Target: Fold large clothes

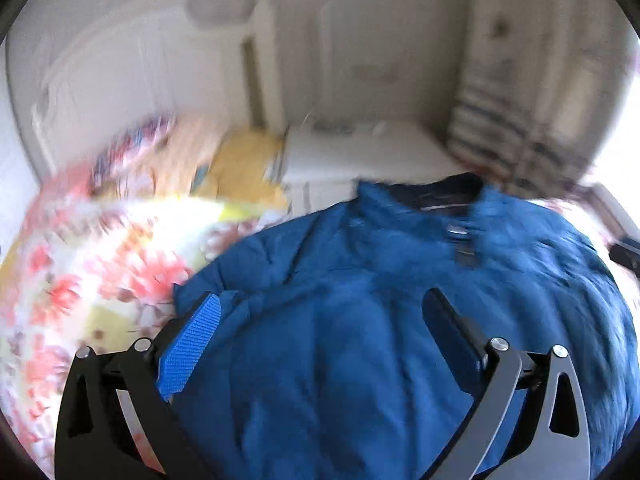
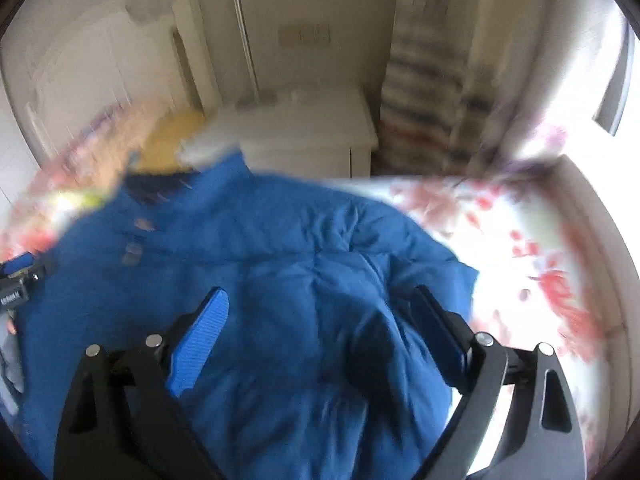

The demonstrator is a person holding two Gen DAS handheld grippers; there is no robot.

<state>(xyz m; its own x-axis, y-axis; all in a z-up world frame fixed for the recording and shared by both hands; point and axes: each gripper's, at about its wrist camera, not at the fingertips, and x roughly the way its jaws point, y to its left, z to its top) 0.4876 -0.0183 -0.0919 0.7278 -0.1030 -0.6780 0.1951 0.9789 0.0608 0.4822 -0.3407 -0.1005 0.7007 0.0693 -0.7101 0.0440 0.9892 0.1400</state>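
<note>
Both views are blurred. The left gripper [image 1: 320,300] and the right gripper [image 2: 320,296] each hang with fingers spread wide and empty above a blue padded jacket [image 1: 400,320], which lies spread on a flowered bedsheet [image 1: 100,264]. Beyond it stands a white cabinet [image 2: 312,136].

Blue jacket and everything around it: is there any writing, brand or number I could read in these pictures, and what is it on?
None can be read.
blue jacket: a small tag near the snaps, blurred, shows no legible text.
left gripper: white lettering on its black body at the edge of the right wrist view, too blurred to read.
wall panel: no readable marks.
</note>
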